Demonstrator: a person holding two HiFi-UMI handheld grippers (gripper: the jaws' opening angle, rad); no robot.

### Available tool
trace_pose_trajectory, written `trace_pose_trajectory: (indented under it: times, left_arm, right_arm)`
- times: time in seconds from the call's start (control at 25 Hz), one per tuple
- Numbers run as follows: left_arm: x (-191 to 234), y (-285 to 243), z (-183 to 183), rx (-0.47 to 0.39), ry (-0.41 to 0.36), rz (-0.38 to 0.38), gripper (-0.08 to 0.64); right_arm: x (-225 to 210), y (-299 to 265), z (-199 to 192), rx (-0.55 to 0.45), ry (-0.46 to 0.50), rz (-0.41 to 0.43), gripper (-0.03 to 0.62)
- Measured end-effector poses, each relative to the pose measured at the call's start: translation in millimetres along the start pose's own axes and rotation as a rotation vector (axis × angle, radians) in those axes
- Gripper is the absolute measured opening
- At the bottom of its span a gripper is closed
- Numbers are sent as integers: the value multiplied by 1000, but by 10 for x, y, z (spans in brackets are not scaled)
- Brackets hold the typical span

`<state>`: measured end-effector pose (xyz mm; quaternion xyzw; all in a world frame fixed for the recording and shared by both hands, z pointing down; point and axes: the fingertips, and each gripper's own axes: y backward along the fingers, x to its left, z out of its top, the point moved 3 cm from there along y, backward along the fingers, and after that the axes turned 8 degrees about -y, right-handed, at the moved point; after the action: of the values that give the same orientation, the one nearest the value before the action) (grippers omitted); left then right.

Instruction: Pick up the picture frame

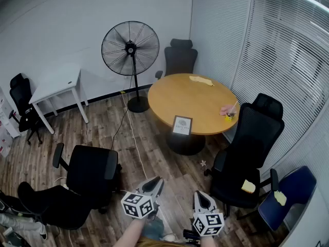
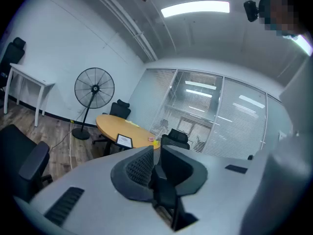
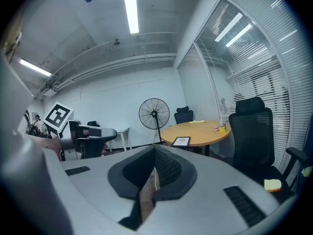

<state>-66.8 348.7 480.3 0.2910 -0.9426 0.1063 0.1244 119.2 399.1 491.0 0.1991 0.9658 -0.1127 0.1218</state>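
The picture frame point(image 1: 182, 125) is a small dark-framed card standing upright at the near edge of the round wooden table point(image 1: 195, 99). It also shows far ahead in the left gripper view point(image 2: 123, 141) and the right gripper view point(image 3: 181, 141). My left gripper point(image 1: 156, 183) and right gripper point(image 1: 201, 195) hang side by side low in the head view, well short of the table, over the wooden floor. Both point roughly level toward the table. The left gripper point(image 2: 155, 149) has its jaws pressed together with nothing in them, and the right gripper point(image 3: 154, 148) likewise.
A black office chair point(image 1: 252, 143) stands at the table's right, another point(image 1: 90, 171) at my left, a third point(image 1: 180, 58) behind the table. A pedestal fan point(image 1: 130, 48) with a floor cable point(image 1: 134, 138), a white desk point(image 1: 56, 84) and a blue chair point(image 1: 288, 194) ring the room. A yellow cup point(image 1: 229, 116) sits on the table.
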Motion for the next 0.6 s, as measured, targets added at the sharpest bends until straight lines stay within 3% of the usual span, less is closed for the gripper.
trace_pose_trajectory:
  times: [0.24,0.6]
  left_arm:
    - [-39,161,6,-2,1,10,107]
    - [-61,185,-68,4,50,13,107]
  right_arm:
    - [158,102,-38,5,0,18,12]
    - [177,66,-162,60,-28,56,12]
